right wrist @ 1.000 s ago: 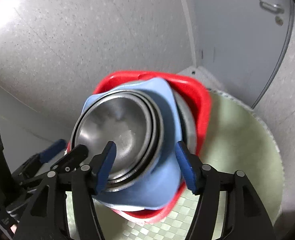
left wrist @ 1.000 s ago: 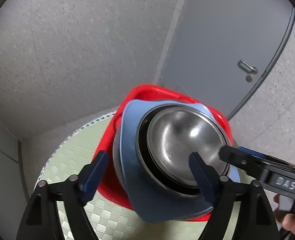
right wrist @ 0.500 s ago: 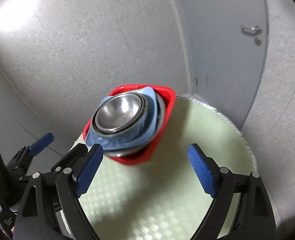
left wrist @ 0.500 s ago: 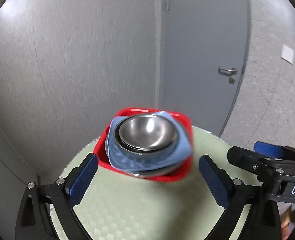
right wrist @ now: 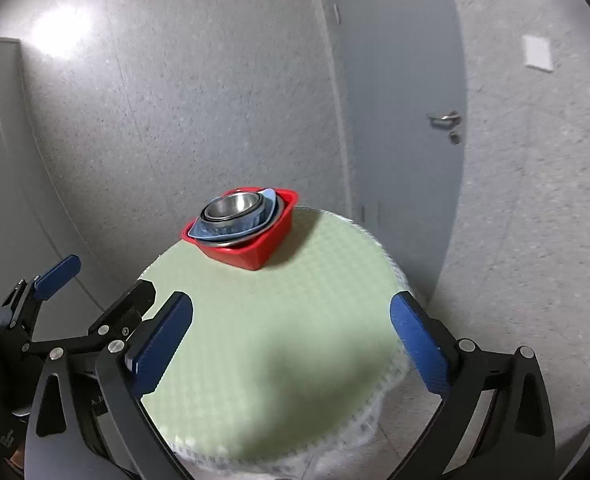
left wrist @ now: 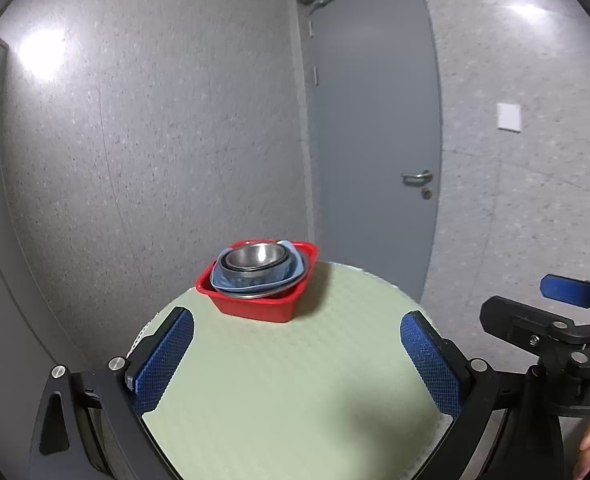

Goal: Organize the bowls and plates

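A red square tub point(left wrist: 255, 307) stands at the far edge of the round pale green table point(left wrist: 287, 392). In it sits a blue square plate point(left wrist: 287, 276) with nested steel bowls point(left wrist: 253, 256) on top. The stack also shows in the right wrist view: the red tub point(right wrist: 251, 254), the blue plate point(right wrist: 231, 228) and the steel bowls point(right wrist: 233, 204). My left gripper point(left wrist: 297, 354) is open and empty over the near part of the table. My right gripper point(right wrist: 291, 338) is open and empty, also well back from the tub.
A grey door point(left wrist: 375, 140) with a lever handle stands behind the table on the right. Speckled grey walls point(left wrist: 155, 120) close in on the left and right. The table edge point(right wrist: 391, 380) drops off close on the right.
Both grippers have pulled back and up from the stack of dishes. They were close around the bowls and plate a second ago; now they are open over the near table.
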### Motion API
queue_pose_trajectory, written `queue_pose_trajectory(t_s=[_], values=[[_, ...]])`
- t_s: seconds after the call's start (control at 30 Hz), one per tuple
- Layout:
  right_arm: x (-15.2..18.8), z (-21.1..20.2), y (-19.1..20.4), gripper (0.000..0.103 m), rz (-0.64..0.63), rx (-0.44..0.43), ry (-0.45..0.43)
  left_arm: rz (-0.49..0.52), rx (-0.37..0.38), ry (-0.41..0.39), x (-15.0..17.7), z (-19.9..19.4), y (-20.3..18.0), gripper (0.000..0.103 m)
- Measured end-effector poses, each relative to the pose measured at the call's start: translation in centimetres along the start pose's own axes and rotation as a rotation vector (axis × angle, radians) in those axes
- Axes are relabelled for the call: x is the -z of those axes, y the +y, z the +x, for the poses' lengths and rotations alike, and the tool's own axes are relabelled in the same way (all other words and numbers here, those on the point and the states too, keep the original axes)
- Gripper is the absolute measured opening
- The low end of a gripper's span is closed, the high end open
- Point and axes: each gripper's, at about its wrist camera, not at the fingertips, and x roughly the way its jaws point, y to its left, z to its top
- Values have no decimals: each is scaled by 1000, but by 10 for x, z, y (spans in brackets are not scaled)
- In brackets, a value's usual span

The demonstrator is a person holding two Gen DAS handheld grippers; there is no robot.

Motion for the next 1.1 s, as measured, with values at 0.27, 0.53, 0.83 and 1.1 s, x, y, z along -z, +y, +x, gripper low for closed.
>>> queue_pose_trajectory(t_s=[0.27, 0.53, 0.83, 1.1], values=[[48, -92, 7, 103, -13, 85, -101, 4, 69, -89, 55, -117, -5, 102], [109, -167, 32, 103, -21, 174, -175, -24, 126, -121, 110, -217, 13, 102], [151, -225, 29, 103, 29, 213, -197, 20, 157, -153, 143, -303, 13, 102], [183, -266, 13, 103, 27, 222, -209, 51, 155, -173, 180, -364, -7, 102]])
